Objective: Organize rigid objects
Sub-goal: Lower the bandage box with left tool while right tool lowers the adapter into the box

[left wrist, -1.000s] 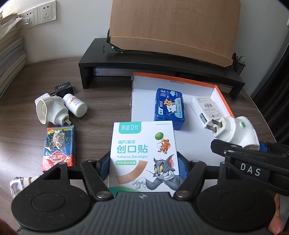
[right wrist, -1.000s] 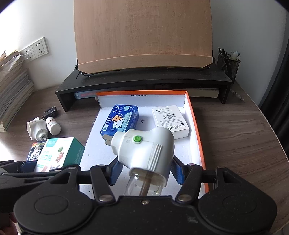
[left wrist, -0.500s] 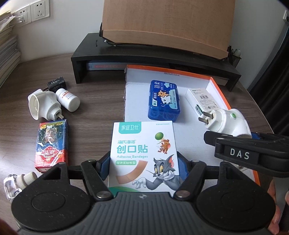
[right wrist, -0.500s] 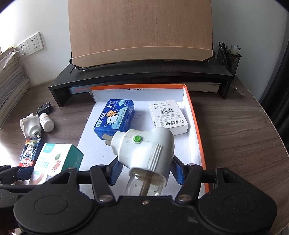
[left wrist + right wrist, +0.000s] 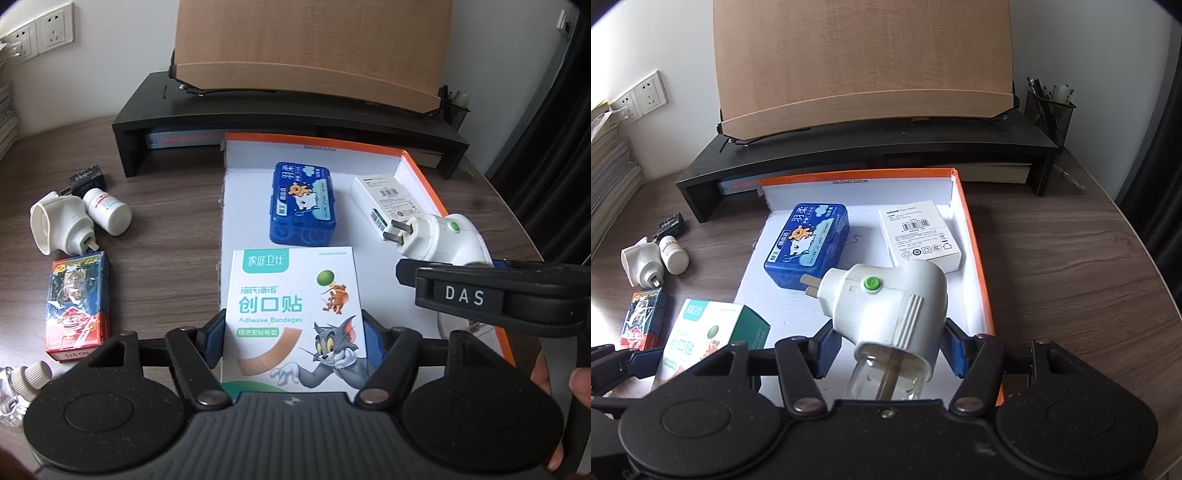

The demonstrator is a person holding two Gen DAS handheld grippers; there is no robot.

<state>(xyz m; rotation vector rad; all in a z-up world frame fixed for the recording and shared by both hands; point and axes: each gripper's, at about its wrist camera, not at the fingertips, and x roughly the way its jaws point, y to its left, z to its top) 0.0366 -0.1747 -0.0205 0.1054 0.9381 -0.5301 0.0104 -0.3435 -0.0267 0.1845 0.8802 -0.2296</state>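
My left gripper [image 5: 293,341] is shut on a white box of adhesive bandages [image 5: 291,314] with a cartoon cat, held over the near left edge of the orange-rimmed white tray [image 5: 413,162]. My right gripper [image 5: 886,345] is shut on a white plug-in vaporizer [image 5: 886,306] with a green button and a clear bottle, above the tray's [image 5: 975,258] near part. In the tray lie a blue tin [image 5: 303,203] and a white adapter box [image 5: 386,199]. The right gripper [image 5: 498,291] and vaporizer [image 5: 439,240] show at the right of the left wrist view.
On the wooden table left of the tray lie a second white vaporizer [image 5: 59,225], a small white pill bottle [image 5: 107,210], a black adapter [image 5: 86,179], a red and blue card pack [image 5: 77,302] and a clear bottle [image 5: 18,384]. A black monitor stand [image 5: 871,147] crosses the back.
Both held objects have drifted slightly forward and right over the tray; the table items sit further left in view. Both grips are unchanged.
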